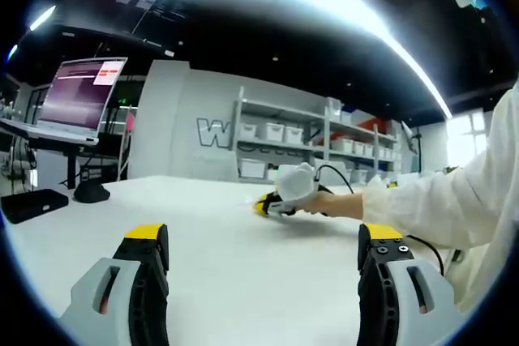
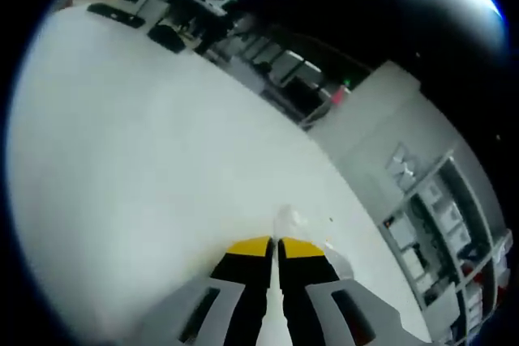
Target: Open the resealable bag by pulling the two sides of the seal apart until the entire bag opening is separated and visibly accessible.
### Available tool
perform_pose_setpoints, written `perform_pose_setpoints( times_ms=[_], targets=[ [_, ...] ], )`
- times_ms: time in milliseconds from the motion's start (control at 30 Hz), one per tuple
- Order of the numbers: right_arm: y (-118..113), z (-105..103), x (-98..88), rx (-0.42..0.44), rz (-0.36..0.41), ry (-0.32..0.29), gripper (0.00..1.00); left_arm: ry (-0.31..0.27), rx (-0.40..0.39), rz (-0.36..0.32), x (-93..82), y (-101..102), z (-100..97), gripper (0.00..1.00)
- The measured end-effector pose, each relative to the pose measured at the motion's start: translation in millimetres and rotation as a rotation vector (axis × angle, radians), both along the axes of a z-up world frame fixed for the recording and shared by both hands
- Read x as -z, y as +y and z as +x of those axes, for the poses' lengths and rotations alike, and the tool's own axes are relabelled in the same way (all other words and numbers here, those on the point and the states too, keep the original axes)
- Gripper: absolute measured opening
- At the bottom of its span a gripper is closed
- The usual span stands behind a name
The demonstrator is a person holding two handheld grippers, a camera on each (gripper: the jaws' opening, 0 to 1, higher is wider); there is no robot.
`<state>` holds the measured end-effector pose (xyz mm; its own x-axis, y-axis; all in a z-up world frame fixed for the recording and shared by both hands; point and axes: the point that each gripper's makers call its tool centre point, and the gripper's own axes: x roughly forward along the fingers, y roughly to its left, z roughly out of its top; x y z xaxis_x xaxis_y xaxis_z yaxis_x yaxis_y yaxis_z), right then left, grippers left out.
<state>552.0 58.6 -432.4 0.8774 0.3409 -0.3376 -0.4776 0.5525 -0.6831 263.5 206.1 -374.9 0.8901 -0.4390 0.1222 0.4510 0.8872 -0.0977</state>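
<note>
A clear resealable bag [image 2: 286, 219] lies flat on the white table [image 2: 146, 143], faint against it, just past my right gripper's tips. My right gripper [image 2: 274, 244] has its yellow-tipped jaws pressed together on the bag's near edge. In the left gripper view that same right gripper [image 1: 266, 204] rests low on the table, held by a gloved hand [image 1: 296, 184] with a white sleeve. My left gripper [image 1: 263, 237] hovers over the table [image 1: 211, 232] nearer the front, its jaws wide apart with nothing between them.
A laptop [image 1: 81, 91] on a raised stand and a flat black box [image 1: 32, 204] sit at the table's left. Shelves with white bins [image 1: 308, 139] line the far wall. A black cable [image 1: 336, 174] trails from the right gripper.
</note>
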Motion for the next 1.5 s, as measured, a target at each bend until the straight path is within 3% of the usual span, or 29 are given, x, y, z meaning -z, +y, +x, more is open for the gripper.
perform_pose_setpoints(
  times_ms=[333,800,1133,1500],
  targets=[
    [-0.1,2.9,1.5,0.024,0.062,0.022,0.0,0.0,-0.001,0.004,0.4,-0.8,1.5,0.96],
    [-11.2,3.3,-13.5,0.036,0.046,-0.057,0.0,0.003,0.005,0.009,2.9,-5.2,0.9,0.96],
    [-19.7,4.7,-16.1,0.053,0.05,-0.065,0.0,0.002,0.009,0.016,2.6,-6.2,-0.1,0.96],
    [-32.0,4.0,-50.5,0.076,0.066,-0.147,0.0,-0.006,0.016,0.024,-0.9,-9.0,-1.6,0.96]
  ],
)
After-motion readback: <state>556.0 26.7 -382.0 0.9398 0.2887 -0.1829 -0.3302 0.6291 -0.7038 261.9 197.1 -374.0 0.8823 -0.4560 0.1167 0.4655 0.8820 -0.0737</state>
